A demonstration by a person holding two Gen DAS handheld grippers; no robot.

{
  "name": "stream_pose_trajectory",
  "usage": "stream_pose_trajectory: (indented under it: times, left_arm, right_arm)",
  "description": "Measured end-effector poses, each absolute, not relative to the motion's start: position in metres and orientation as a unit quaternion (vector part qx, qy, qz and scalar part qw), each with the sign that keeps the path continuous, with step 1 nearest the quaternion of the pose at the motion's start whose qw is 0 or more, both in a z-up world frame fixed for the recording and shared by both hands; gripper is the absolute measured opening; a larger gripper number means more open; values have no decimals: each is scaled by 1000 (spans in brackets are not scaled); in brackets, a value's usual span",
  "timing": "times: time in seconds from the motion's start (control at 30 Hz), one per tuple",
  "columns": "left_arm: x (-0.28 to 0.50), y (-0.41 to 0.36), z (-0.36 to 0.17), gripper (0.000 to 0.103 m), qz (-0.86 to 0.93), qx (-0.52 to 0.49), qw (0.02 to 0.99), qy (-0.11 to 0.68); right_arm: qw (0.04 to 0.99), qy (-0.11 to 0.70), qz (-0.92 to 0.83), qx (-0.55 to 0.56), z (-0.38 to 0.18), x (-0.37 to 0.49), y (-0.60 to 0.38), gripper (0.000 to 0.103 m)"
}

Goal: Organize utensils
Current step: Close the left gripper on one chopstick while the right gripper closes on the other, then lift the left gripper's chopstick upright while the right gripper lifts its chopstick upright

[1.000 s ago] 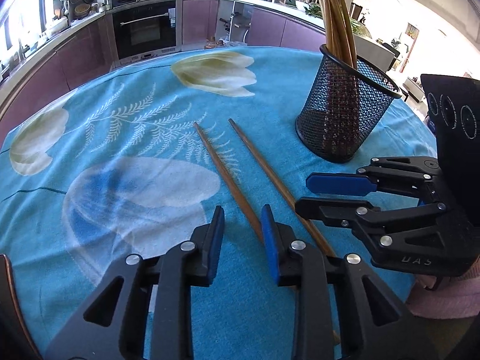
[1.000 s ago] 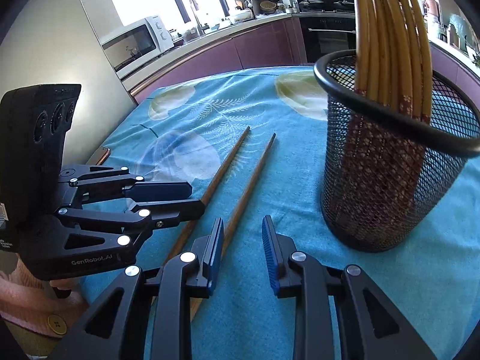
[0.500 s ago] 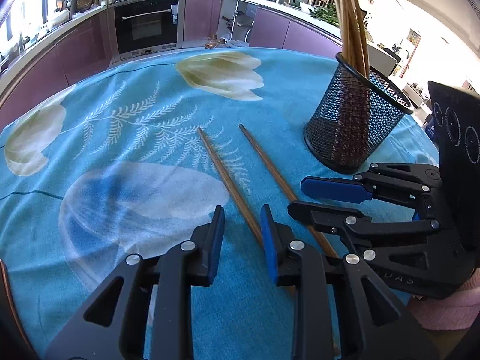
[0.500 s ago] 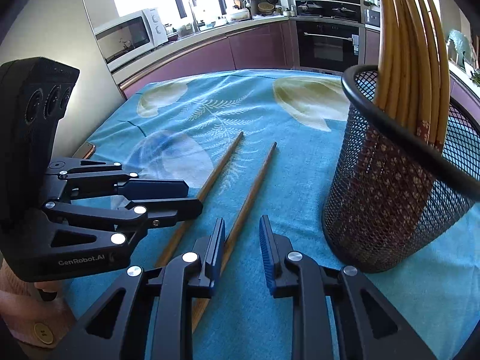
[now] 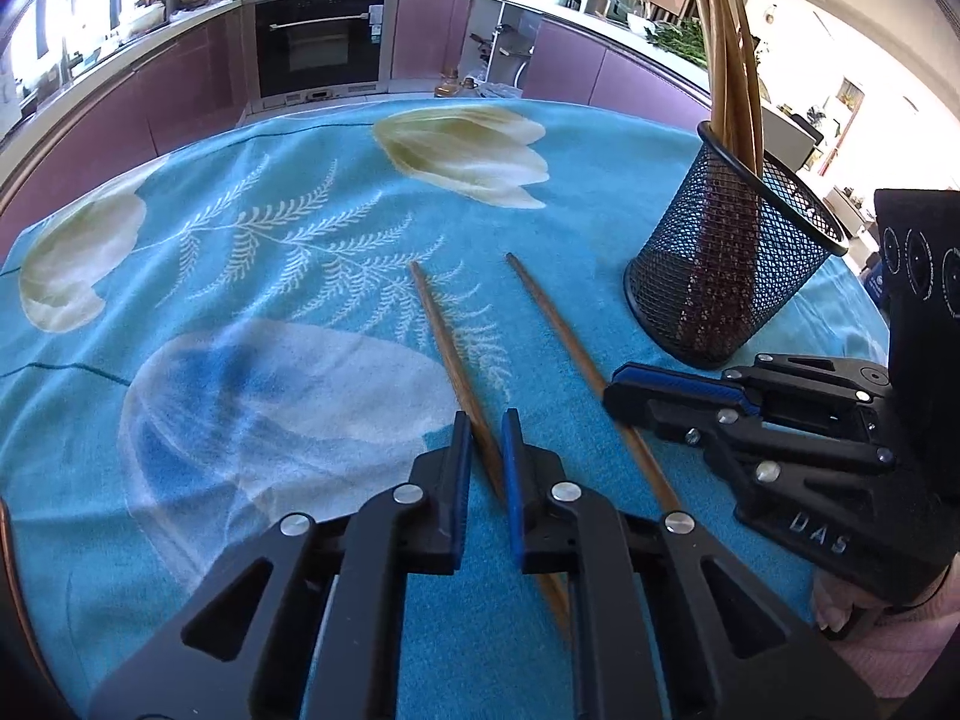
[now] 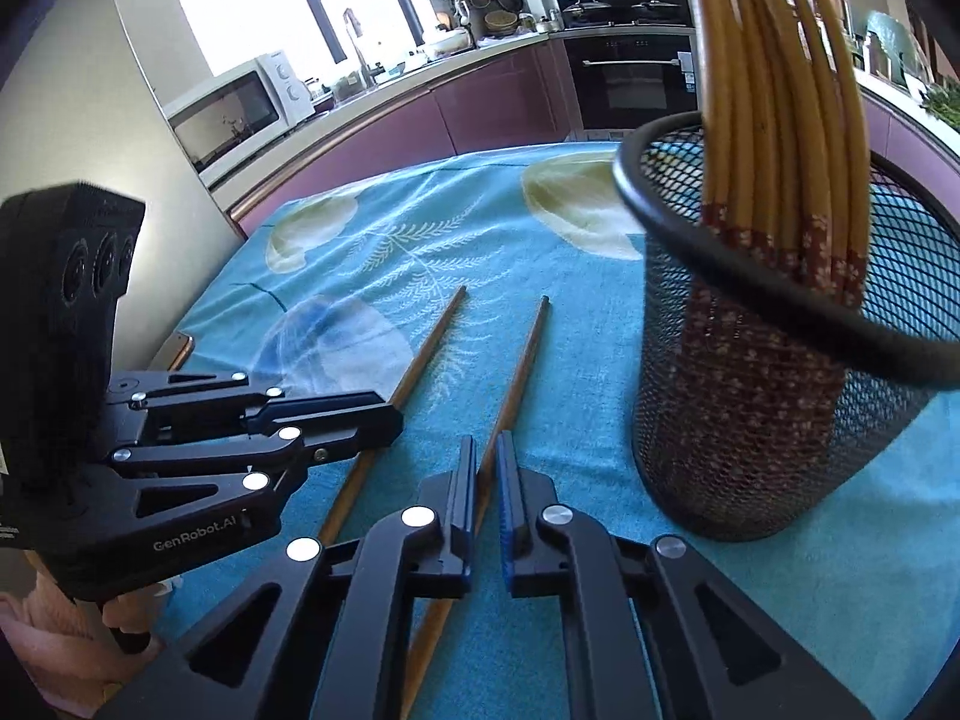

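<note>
On the blue flowered tablecloth [image 5: 252, 276] two brown chopsticks lay side by side, a little apart, both pointing away toward the kitchen cabinets. The left chopstick [image 5: 447, 354] ran between the blue pads of the left gripper [image 5: 482, 429], whose jaws had narrowed around it with a sliver of gap on each side; whether the pads actually pressed the wood could not be told. The right chopstick [image 6: 521, 360] passed the same way between the pads of the right gripper [image 6: 487, 450], the jaws nearly together, and again a firm grip could not be confirmed. Both sticks rested flat on the cloth. To the right of them stood a black mesh cup [image 6: 750, 408], upright, holding a bundle of yellow chopsticks [image 6: 774, 120] with red patterned ends down inside it. Each gripper showed in the other's view, low over the cloth and close beside its neighbour.
</note>
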State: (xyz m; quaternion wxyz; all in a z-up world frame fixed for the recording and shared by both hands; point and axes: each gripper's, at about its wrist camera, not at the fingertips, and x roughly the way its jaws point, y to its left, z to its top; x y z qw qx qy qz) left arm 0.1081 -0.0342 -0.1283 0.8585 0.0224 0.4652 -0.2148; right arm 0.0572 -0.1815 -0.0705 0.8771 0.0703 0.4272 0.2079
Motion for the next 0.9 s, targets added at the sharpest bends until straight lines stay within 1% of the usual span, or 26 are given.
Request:
stream_pose_trajectory:
  times: [0.2, 0.23, 0.27, 0.3, 0.33, 0.4, 0.5, 0.7, 0.9]
  left_arm:
    - [98, -31, -126, 9, -215, 15, 858, 466]
    - [97, -32, -127, 9, -217, 17, 858, 466]
    - [96, -33, -127, 9, -217, 20, 857, 467]
    - [96, -34, -128, 9, -215, 22, 857, 467]
    - [96, -34, -129, 10, -216, 23, 856, 468]
    - [95, -34, -129, 11, -217, 23, 856, 469]
    - [96, -35, -131, 11, -219, 24, 855, 470]
    - [97, -34, -131, 10, -216, 15, 856, 469]
    - [94, -35, -126, 9, -223, 11, 857, 464]
  right_arm:
    - [877, 424, 212, 72, -65, 55, -186, 3]
    - [873, 432, 215, 68, -66, 56, -184, 6]
    - [873, 435, 210, 65, -68, 56, -183, 7]
    - [873, 436, 208, 63, -69, 57, -181, 12]
    - [872, 439, 208, 59, -71, 56, -180, 14]
    - [873, 440, 204, 50, -74, 57, -176, 14]
    - [877, 435, 198, 37, -74, 55, -173, 10]
    - [880, 426, 201, 65, -71, 53, -182, 6]
    - [877, 419, 229, 56, -63, 48, -176, 6]
